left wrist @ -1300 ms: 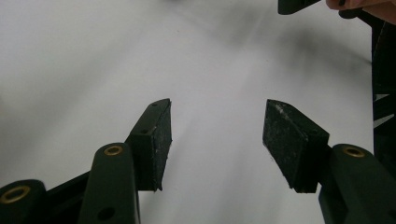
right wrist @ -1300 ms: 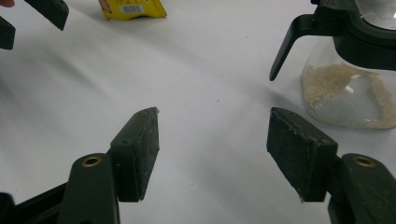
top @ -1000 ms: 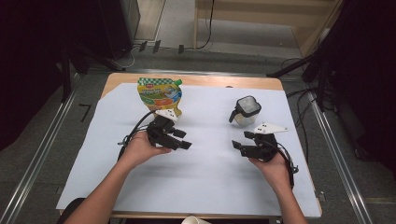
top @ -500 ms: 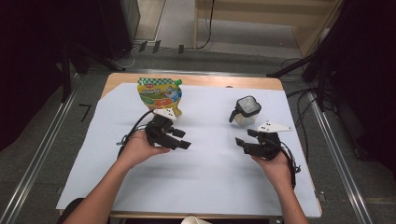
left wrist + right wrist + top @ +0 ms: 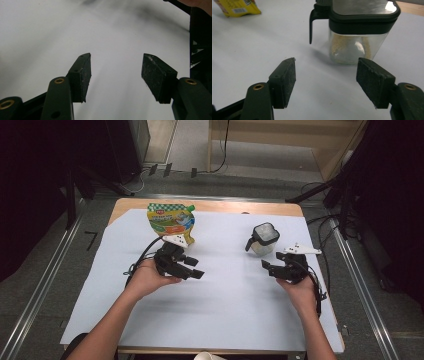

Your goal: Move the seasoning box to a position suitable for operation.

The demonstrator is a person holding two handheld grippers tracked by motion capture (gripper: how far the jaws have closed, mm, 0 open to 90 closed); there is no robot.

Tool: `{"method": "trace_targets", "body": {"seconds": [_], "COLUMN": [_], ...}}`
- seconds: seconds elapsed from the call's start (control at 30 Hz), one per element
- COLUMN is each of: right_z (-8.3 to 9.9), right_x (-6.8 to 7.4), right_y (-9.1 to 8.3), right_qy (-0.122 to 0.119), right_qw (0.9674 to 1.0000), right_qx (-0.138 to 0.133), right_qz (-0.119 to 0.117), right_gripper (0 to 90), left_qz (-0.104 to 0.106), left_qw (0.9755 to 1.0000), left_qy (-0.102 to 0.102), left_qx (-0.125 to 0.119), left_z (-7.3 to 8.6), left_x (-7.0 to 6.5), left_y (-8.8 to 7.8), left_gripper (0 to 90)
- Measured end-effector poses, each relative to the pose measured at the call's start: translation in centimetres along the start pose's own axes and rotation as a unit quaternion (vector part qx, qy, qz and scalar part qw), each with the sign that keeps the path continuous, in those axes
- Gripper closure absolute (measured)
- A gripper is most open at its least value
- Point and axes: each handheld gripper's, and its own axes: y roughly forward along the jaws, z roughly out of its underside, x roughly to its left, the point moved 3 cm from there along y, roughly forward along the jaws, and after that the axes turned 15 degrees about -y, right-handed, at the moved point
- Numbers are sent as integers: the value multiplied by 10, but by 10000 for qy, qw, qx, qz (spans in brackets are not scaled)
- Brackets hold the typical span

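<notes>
From above, the white paper sheet (image 5: 225, 310) bears a colourful green-topped pouch (image 5: 170, 220) at the far left and a clear square jar with a black lid and handle (image 5: 262, 239) at the far right. The left gripper (image 5: 196, 268) sits below the pouch, the right gripper (image 5: 267, 268) just short of the jar.

Along the left gripper (image 5: 116, 75), spread jaws frame bare paper.

Along the right gripper (image 5: 325, 80), jaws that have just been opening stand empty before the jar (image 5: 357, 37), whose pale contents show.
</notes>
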Motion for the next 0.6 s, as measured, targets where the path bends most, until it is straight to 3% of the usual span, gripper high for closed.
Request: {"method": "trace_targets", "body": {"seconds": [0.33,0.6], "right_z": [-9,-10], "right_x": [-15,-33], "right_y": [25,39], "right_qy": [48,97], "right_qw": [9997,9994], "right_qx": [181,205], "right_qz": [136,254], "right_gripper": [258,216], "left_qz": [113,12], "left_qw": [9999,10000], "left_qy": [-68,-3], "left_qx": [-97,-50], "left_z": [1,2], "left_x": [1,0], "left_y": [-6,-4], "left_gripper": [420,419]}}
